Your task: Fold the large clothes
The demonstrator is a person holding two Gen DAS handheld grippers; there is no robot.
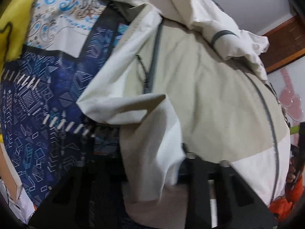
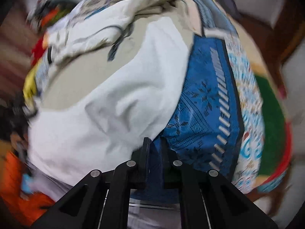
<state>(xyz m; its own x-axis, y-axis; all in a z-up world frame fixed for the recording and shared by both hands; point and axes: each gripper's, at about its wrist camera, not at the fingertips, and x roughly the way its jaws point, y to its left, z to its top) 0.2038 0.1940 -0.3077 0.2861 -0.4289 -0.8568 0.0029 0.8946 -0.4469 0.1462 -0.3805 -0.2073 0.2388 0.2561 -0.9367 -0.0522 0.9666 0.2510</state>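
The jacket [image 1: 200,95], beige with white panels and grey zips, lies spread over a blue patterned bedspread [image 1: 38,105] and fills most of what I see from both hands. One short zip [image 1: 154,57] runs down its front, and a long zip [image 1: 270,118] curves along its far edge. Its upper part is bunched into loose white folds.

My left claw [image 1: 152,160] points steeply down at the near edge of the jacket. A white flap of it hangs over the claw and hides both fingertips, so I cannot tell whether the claw is gripping the cloth or just sitting under it. Only the black frame shows, below the flap.

My right claw [image 2: 153,147] is closed narrow, its two black fingers almost together. It sits right at the seam where the white side of the jacket [image 2: 114,105] meets the bedspread [image 2: 200,105]. Blue shows in the slit between the fingers, and the jacket's edge touches the left finger. This view is blurred, and I cannot say whether any cloth is pinched.

A paler cloth with blue scrollwork [image 1: 63,15] lies beyond the bedspread, next to something yellow [image 1: 13,19]. Something orange [image 1: 282,211] shows at the jacket's near corner.
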